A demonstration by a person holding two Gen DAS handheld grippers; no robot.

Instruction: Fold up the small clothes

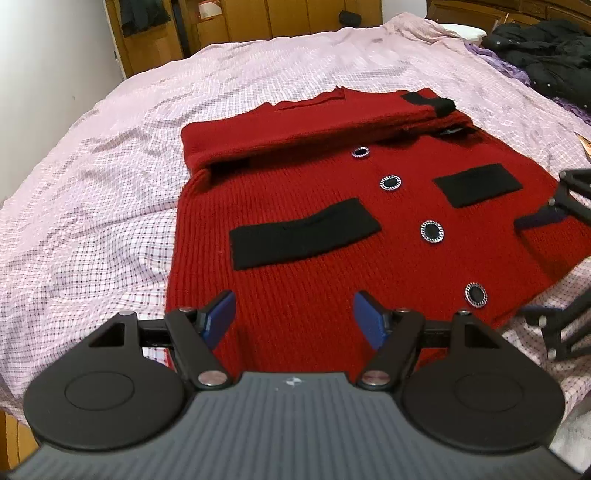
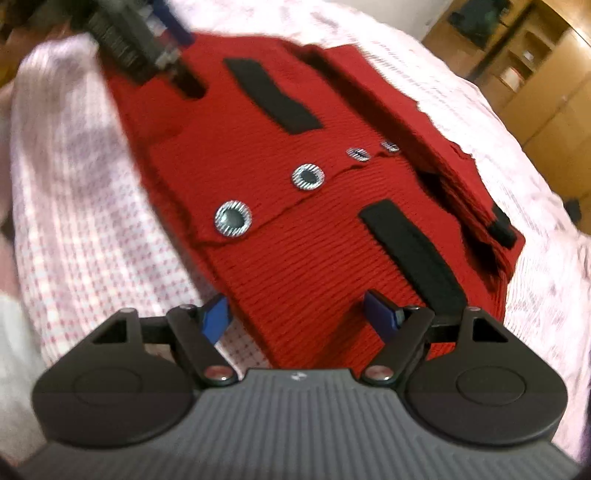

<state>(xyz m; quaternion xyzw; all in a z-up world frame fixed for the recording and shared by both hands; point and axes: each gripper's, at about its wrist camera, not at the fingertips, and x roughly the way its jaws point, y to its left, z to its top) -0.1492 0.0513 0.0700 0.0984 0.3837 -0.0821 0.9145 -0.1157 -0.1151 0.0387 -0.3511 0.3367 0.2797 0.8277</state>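
A small red knit cardigan (image 1: pixel 332 229) with black pocket flaps and round black buttons lies flat on the bed, its sleeves folded across the top. My left gripper (image 1: pixel 293 317) is open and empty, just above the cardigan's near hem at its left corner. My right gripper (image 2: pixel 297 314) is open and empty over the hem's other corner of the cardigan (image 2: pixel 317 236). The right gripper also shows at the right edge of the left wrist view (image 1: pixel 554 273). The left gripper shows at the top left of the right wrist view (image 2: pixel 173 35).
The bed is covered by a pink checked sheet (image 1: pixel 110 177). Dark clothes (image 1: pixel 546 51) are piled at the far right of the bed. Wooden cabinets (image 1: pixel 258 18) stand behind the bed.
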